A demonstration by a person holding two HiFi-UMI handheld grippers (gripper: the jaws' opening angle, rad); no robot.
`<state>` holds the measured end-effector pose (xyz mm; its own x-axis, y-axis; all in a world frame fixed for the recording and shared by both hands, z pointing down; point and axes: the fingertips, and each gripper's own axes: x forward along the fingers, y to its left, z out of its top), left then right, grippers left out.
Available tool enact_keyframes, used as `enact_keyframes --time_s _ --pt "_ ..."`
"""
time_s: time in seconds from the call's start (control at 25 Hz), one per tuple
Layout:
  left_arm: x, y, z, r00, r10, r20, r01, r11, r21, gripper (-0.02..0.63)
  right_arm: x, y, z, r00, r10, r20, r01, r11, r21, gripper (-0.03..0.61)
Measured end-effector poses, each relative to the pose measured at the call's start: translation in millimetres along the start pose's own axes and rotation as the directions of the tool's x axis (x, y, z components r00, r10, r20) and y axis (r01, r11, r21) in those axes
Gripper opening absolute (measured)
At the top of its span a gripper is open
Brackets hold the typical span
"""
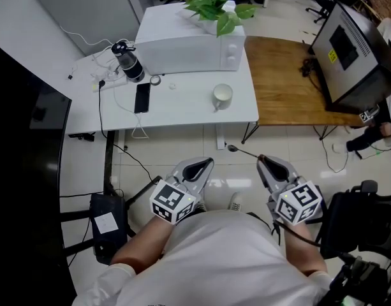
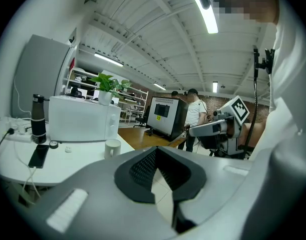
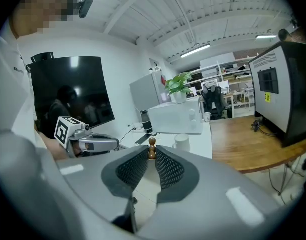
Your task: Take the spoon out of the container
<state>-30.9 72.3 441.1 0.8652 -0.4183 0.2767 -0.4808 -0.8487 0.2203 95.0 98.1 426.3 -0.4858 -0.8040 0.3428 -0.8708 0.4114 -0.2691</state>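
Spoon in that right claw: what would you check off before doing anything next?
1. Spoon held by the right gripper: ok, its handle end sits pinched between the jaws.
2. Spoon out of the mug: ok, it hangs over the floor, apart from the table.
3. Left gripper free: ok, jaws together on nothing.
4. Bare table room beside the mug: ok.
5. Grip firm enough for moving: cannot tell.

On the bench (image 1: pixel 182 110), the mug (image 1: pixel 222 95) stands before the microwave (image 1: pixel 182 46); plant (image 1: pixel 215 6) atop it, phone (image 1: pixel 142 97) and flask (image 1: pixel 129 62) at its left.
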Motion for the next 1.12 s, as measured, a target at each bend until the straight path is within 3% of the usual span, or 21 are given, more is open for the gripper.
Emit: enact_keyframes --time_s 1.12 --pt "-1.4 1.9 -2.4 1.000 0.009 0.003 -0.009 1.000 0.003 0.003 4.4 8.6 -1.9 1.000 0.017 -0.006 -0.017 1.000 -0.007 0.051"
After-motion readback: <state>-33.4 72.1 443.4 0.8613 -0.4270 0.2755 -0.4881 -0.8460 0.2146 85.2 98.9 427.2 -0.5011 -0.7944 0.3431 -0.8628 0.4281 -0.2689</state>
